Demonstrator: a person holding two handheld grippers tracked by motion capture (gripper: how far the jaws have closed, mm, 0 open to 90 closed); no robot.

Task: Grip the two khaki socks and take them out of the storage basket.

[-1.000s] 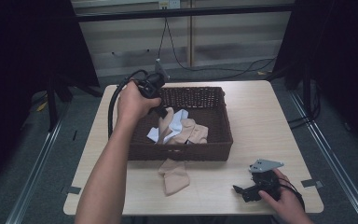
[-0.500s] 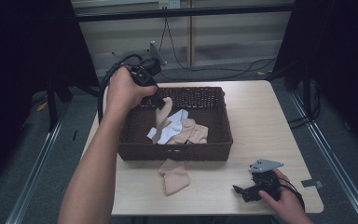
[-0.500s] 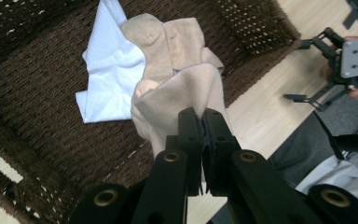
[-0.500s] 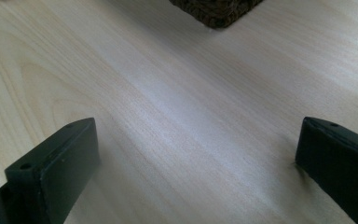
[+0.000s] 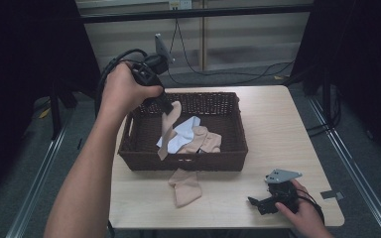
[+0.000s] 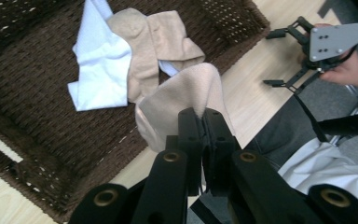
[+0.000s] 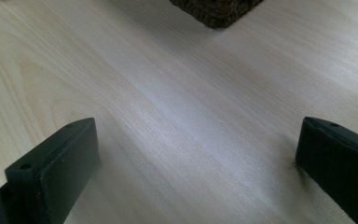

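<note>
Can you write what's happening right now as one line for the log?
left gripper: shut on beige sock, lifted above basket | right gripper: open, resting on table

High and left gripper views share basket [image 5: 230,144].

The room is dim, with darkness on both sides of the surface [image 5: 278,129], whose pale wood is evenly lit, perhaps from overhead. The basket [image 5: 230,148] casts a soft shadow on the wood just beside it. In the right gripper view the black tongs are blurred at the edges, and the wood grain between them carries a faint sheen.
</note>
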